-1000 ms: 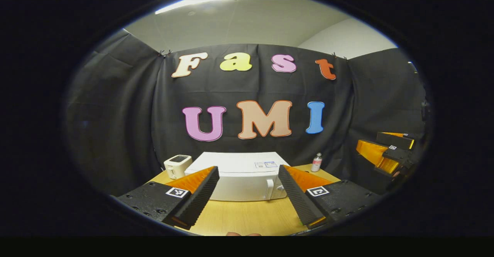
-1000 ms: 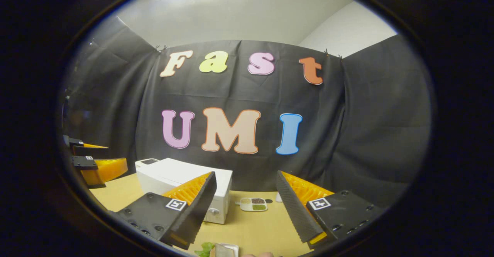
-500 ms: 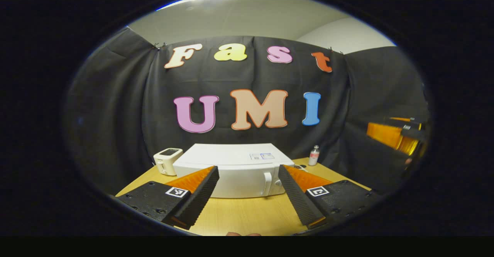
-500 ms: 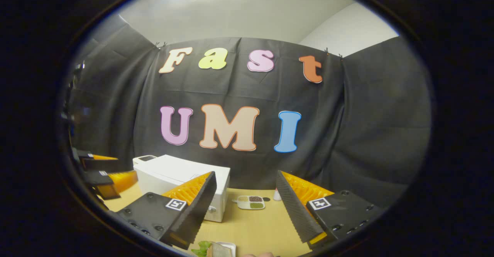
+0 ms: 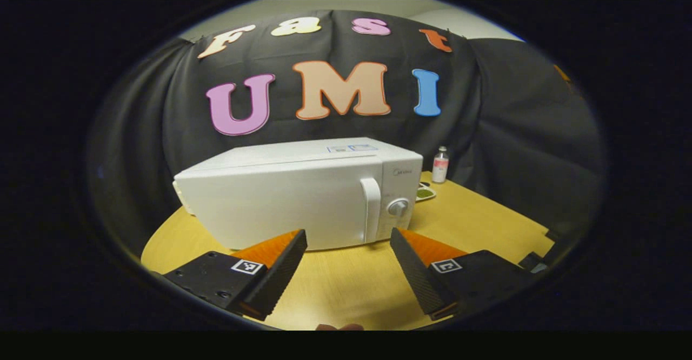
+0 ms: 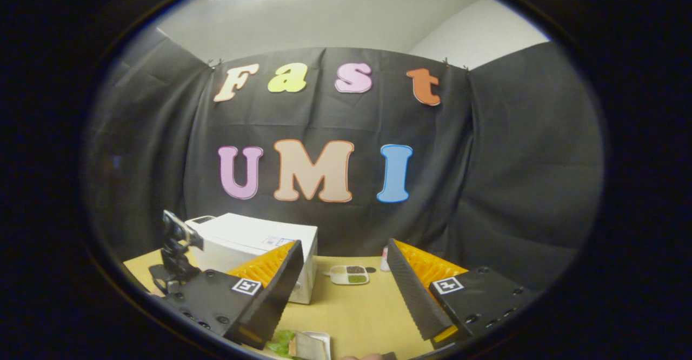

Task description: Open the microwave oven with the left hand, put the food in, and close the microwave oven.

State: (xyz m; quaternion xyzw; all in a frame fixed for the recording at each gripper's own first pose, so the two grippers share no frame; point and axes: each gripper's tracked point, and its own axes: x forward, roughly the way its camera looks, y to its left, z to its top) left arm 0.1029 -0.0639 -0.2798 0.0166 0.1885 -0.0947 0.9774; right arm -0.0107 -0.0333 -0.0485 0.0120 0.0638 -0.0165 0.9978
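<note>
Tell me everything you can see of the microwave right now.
The microwave is a white box with a smooth, glossy-looking shell, standing upright on the wooden table. Its door is shut; a vertical white handle runs down the door's right edge, with a round knob on the control panel beside it. Small stickers sit on its top. The left gripper is open in front of it, facing the handle area, not touching. In the right gripper view it stands at the left.
</note>
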